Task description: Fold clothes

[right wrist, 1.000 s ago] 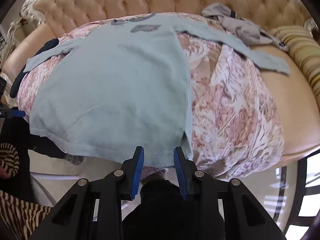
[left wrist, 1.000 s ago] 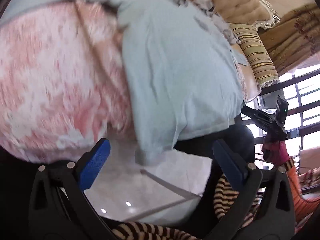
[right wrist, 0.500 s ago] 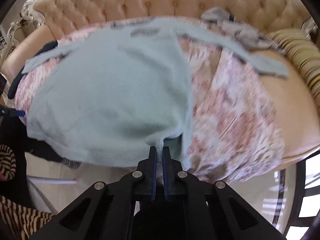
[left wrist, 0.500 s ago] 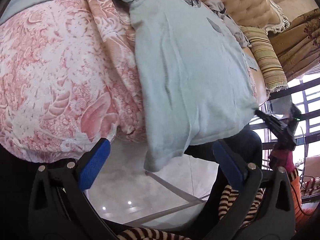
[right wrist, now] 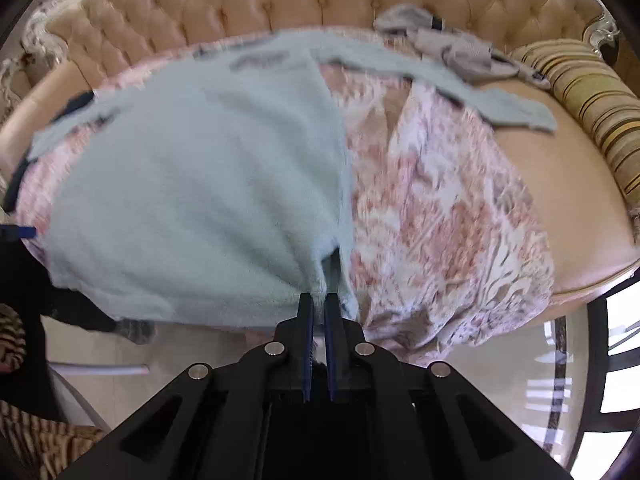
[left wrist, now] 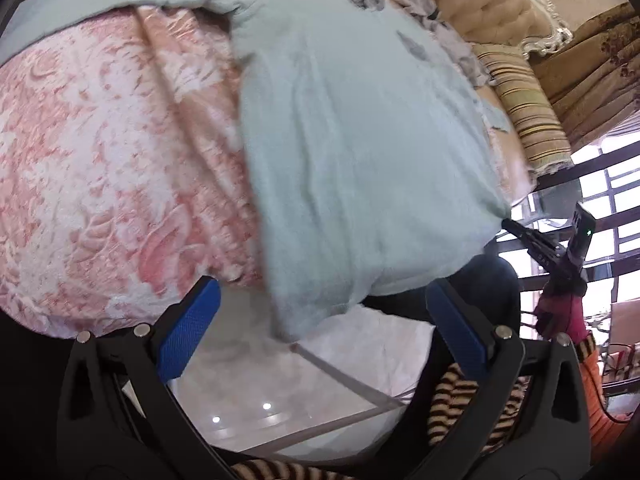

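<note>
**Hem pinched, other tongs hanging wide**

A crumpled grey garment [right wrist: 452, 46] and striped cushion [right wrist: 592, 92] are sitting behind. The pale blue knit sweater [right wrist: 200, 184] is lying on the pink floral sofa cover [right wrist: 440, 216]; the right gripper [right wrist: 319, 304] is clamping its hem, while the left gripper [left wrist: 320, 312] is gaping just beneath its corner, not touching.

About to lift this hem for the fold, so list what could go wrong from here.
1. Only the right tool pinches the light blue sweater, near one hem corner; the left tool is open with the other corner ahead of it, so a lift may skew it.
2. The hem overhangs the pink patterned cover; it may slide floorward.
3. Pulling could drag the sleeve across the grey garment.
</note>
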The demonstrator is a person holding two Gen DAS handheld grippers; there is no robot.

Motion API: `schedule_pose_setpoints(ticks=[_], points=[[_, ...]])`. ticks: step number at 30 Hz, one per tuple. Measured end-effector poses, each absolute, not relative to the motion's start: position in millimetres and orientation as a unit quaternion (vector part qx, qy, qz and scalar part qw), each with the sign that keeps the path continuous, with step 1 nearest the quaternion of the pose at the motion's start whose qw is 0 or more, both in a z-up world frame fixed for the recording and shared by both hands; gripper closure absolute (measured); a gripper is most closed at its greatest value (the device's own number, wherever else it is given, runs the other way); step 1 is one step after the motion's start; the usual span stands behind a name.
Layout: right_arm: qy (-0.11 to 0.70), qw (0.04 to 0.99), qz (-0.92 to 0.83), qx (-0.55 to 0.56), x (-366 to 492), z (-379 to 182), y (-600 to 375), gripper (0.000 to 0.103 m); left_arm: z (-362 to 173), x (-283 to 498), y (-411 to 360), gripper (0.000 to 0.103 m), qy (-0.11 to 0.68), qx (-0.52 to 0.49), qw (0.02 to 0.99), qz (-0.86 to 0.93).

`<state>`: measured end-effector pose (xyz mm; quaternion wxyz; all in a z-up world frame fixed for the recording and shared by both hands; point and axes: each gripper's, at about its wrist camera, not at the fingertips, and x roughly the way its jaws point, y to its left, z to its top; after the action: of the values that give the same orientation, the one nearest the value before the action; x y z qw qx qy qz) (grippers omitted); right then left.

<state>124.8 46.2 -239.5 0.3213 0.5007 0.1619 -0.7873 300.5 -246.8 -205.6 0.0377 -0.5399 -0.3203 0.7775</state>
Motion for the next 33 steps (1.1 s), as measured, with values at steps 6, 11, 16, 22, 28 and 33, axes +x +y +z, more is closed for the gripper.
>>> schedule_pose_setpoints(ticks=[6, 11, 16, 22, 28, 33], points=[[0.142, 0.326, -0.792, 0.495, 125.9, -227.5, 49.3, 0.098, -206.4, 263.3, -215.8, 0.0, -0.264, -0.549, 0.077, 0.789], [0.142, 0.315, -0.787, 0.511, 120.7, -238.9, 54.4, 0.098, -230.3, 240.5, -193.9, 0.0, -0.194, -0.588, 0.071, 0.782], [0.152, 0.268, -0.79, 0.53, 113.8, -255.8, 58.2, 0.079, -226.4, 241.5, -182.8, 0.0, -0.147, -0.607, 0.068, 0.778], [0.186, 0.272, -0.826, 0.457, 111.9, -205.6, 34.1, 0.052, -187.9, 237.5, -174.7, 0.0, -0.128, -0.564, 0.071, 0.813], [0.216, 0.403, -0.786, 0.417, 84.3, -203.5, -83.4, 0.041, -222.0, 205.3, -149.9, 0.001, -0.056, -0.608, 0.061, 0.79], [0.241, 0.466, -0.73, 0.438, 60.9, -244.4, -144.9, 0.018, -230.9, 208.6, -135.7, 0.001, 0.016, -0.611, 0.05, 0.79]])
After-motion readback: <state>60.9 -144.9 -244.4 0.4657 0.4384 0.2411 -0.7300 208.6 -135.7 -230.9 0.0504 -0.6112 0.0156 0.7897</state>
